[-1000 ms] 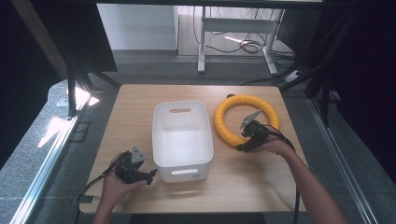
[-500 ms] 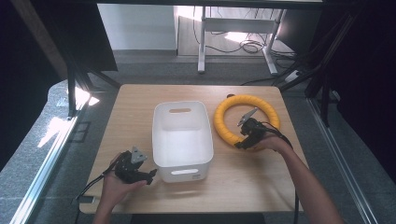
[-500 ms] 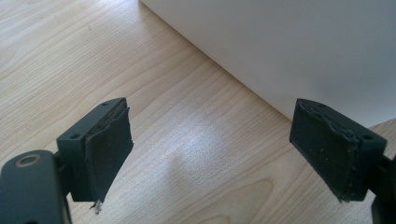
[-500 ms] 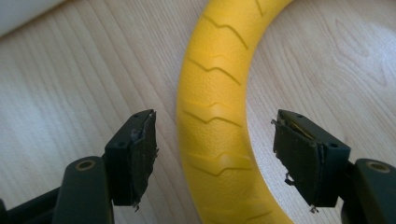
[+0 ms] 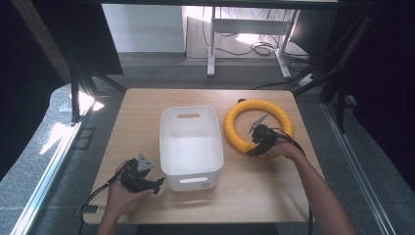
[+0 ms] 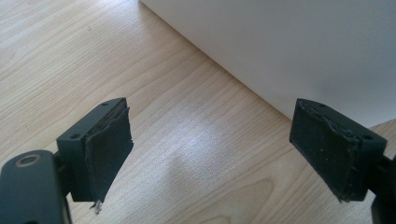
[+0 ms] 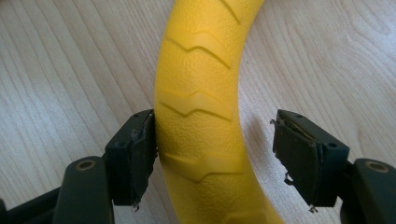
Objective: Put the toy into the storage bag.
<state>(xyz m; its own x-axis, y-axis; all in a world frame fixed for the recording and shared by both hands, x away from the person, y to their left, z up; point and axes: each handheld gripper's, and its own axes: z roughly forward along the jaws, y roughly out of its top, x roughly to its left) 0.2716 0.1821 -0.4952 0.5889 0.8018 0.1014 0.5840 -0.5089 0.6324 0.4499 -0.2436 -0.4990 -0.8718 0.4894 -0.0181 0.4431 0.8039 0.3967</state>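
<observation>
A yellow ring (image 5: 258, 124) with raised chevron ridges lies flat on the wooden table (image 5: 137, 105), right of a white bin (image 5: 191, 142). My right gripper (image 5: 254, 149) straddles the ring's near-left arc. In the right gripper view the ring (image 7: 201, 93) runs up between the jaws: the left pad (image 7: 142, 154) is against it and the right pad (image 7: 299, 158) stands clear, so the gripper (image 7: 219, 158) is open. My left gripper (image 5: 155, 185) rests in a hand by the bin's front left corner, open and empty (image 6: 224, 154), its jaws over bare wood before the bin wall (image 6: 299, 51).
The white bin looks empty and has handle slots in its near and far walls. Bare tabletop lies left of the bin and along the front edge. Beyond the table's far edge are desk legs and cables on the floor.
My right gripper has come down a little onto the ring's near-left arc. The left hand and its gripper have stayed put.
</observation>
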